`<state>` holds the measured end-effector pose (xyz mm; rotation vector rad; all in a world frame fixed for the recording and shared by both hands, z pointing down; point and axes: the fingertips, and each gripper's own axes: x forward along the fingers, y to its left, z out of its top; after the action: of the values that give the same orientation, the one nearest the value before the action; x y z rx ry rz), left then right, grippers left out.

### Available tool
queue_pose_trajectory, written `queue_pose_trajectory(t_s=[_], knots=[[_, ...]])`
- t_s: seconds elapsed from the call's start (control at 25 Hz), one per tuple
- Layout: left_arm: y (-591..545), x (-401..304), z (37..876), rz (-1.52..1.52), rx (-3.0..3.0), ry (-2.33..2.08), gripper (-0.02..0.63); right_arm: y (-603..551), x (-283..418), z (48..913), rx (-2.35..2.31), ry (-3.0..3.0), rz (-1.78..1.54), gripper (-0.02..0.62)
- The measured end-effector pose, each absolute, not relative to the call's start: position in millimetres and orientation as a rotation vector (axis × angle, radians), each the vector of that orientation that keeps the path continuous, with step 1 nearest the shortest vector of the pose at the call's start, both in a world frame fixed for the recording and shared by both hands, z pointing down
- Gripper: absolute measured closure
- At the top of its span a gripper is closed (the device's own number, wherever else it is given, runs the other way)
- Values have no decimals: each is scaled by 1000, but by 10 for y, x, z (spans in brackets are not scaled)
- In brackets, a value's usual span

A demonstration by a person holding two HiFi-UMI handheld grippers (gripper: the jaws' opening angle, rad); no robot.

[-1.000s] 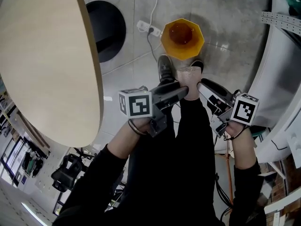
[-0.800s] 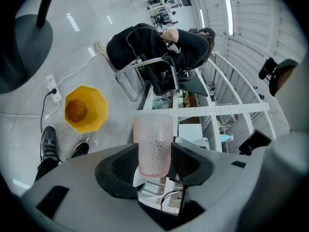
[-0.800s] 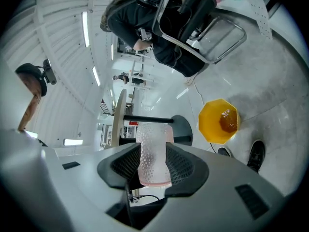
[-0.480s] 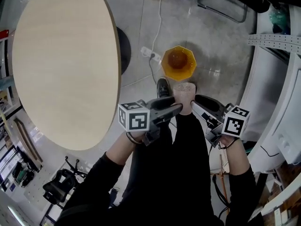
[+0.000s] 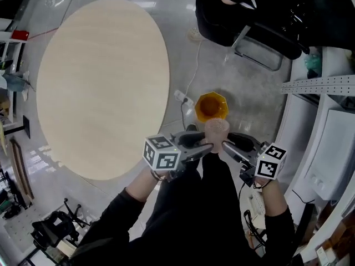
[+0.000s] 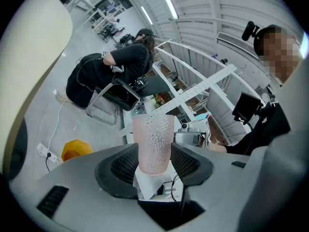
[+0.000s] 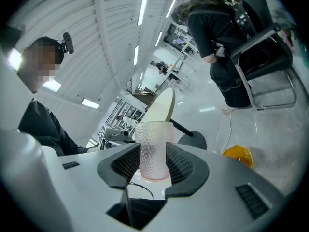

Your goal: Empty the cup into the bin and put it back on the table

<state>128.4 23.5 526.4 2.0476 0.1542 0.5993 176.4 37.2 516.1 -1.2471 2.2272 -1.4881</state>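
Head view, looking steeply down. The cup (image 5: 216, 127), a translucent pink tumbler with a dimpled wall, is held upright in the air in front of the person's legs. It is above the floor and just near of the orange bin (image 5: 211, 106). The round table (image 5: 102, 82) lies to the left, well apart from the cup.

The left tongs (image 5: 205, 146) and right tongs (image 5: 226, 147) reach in from opposite sides. Each gripper view shows its ribbed pads pinching the cup's lower half, with the open rim standing clear above. No contents can be made out through the wall.

Handling, as a judgement: the cup looks light and fairly stiff, and probably thin enough to flex under a hard squeeze. The dimples should resist slipping. The low, opposed hold suits it, leaving the rim free for tipping and the base free for setting down on the table.
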Motion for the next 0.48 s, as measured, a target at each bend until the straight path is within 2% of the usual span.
queue_pose_trajectory(t_s=[0.48], knots=[[-23, 875, 4185, 636, 2464, 172, 390, 131, 1312, 4090, -1210, 2657, -1126, 425]])
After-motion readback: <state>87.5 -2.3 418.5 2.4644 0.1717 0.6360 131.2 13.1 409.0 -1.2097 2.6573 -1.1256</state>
